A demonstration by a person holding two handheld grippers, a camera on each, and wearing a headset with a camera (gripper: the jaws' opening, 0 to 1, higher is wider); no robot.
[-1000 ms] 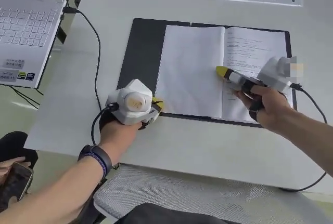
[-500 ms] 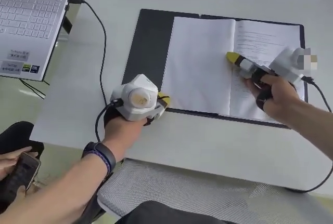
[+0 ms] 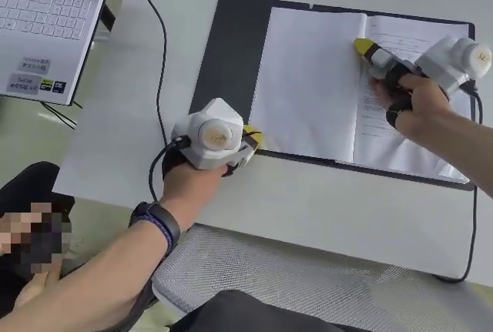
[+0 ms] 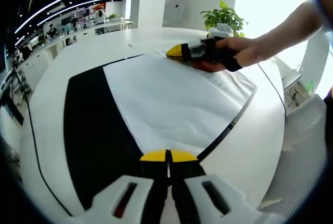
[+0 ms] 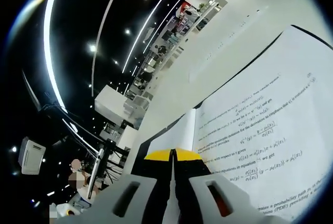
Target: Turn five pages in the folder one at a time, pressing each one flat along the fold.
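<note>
The black folder [image 3: 227,55] is lying open on the white tabletop [image 3: 347,209]. A blank page [image 3: 308,78] is lying flat directly ahead of the left hand-held gripper [image 3: 250,138], whose yellow-tipped jaws are sitting pressed together with nothing between them, right at the folder's near edge. The right hand-held gripper [image 3: 360,45] is lying low over the paper with its jaws likewise closed and empty. Its tips are sitting at the fold, with the blank page on one side of them and a printed page [image 3: 404,155] on the other.

In the right gripper view that printed page [image 5: 260,130] is showing lines of formulas. The words "we get" and "a probability path" are reading clearly, and the rest is too small to make out.

Beyond the left hand-held gripper, a white laptop [image 3: 46,8] is sitting at the tabletop's far corner, with stickers too small to read. A black cable [image 3: 162,62] is running from the laptop's corner down towards the gripper.
</note>
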